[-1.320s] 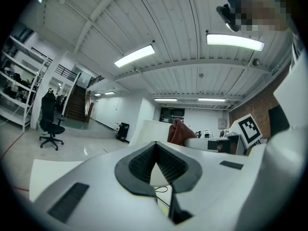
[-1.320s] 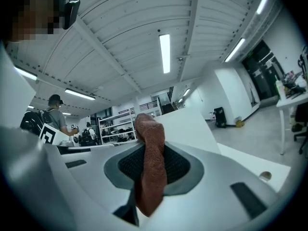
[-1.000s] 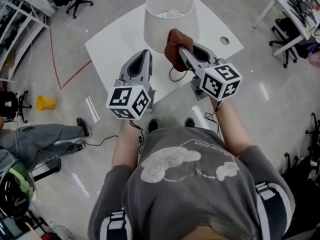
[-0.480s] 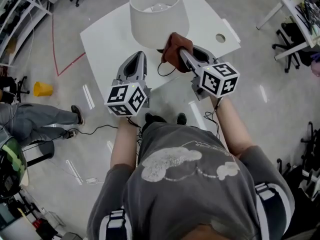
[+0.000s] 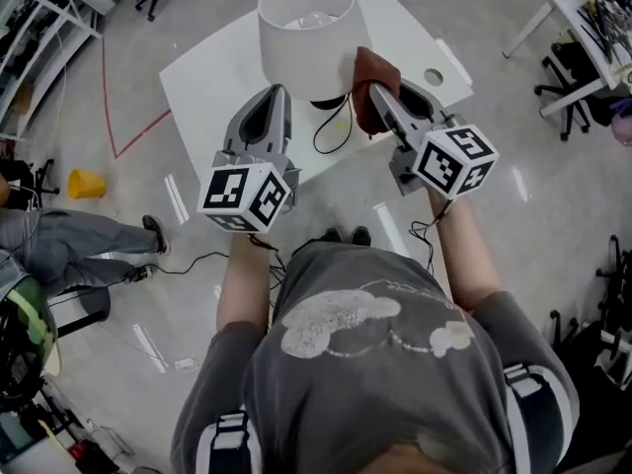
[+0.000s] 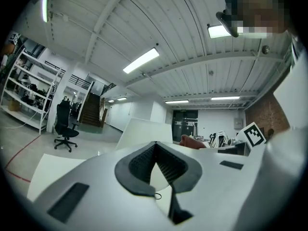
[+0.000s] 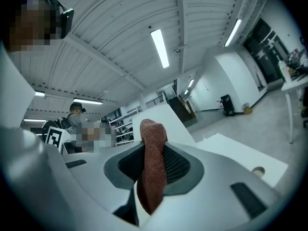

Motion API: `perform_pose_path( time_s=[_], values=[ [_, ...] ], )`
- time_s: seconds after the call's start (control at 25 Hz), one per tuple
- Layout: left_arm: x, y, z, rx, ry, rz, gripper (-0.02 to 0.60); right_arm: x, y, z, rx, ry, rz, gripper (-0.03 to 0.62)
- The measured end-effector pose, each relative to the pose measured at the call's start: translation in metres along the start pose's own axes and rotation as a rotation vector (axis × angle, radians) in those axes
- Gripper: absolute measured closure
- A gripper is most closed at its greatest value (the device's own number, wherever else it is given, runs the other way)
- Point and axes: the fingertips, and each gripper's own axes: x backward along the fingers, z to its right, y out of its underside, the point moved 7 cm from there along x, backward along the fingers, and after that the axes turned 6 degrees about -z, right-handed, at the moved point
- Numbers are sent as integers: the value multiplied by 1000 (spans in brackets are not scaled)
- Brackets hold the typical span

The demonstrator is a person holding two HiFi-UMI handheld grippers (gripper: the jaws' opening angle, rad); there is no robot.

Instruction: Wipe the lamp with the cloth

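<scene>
Approach: right hand-held gripper (image 5: 380, 102) pinches cloth (image 5: 371, 72) beside lamp (image 5: 306, 28); left hand-held gripper (image 5: 276, 92) pressed together, empty. Next we press cloth onto lamp.

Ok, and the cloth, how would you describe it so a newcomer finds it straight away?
Find the white table in the upper middle of the head view, with the white-shaded lamp standing on it. Just right of the shade, the right tongs are shut on the cloth. It is the only rust-brown woven thing there, among white and grey hard surfaces.
</scene>
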Motion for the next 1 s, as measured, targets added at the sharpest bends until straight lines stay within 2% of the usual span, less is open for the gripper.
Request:
perform_pose_path(
  time_s=[0.24, 0.56, 0.84, 1.0],
  values=[
    [-9, -16, -13, 1, 21, 26, 575, -2, -45, -28, 107, -37, 69, 508],
    [-23, -25, -13, -4, 46, 29, 575, -19, -66, -26, 138, -62, 75, 508],
    [-37, -20, 6, -45, -41, 29, 575, -29, -67, 13, 124, -137, 40, 508],
    [-39, -10, 14, -17, -135, 31, 575, -40, -57, 29, 83, -235, -17, 508]
  ],
)
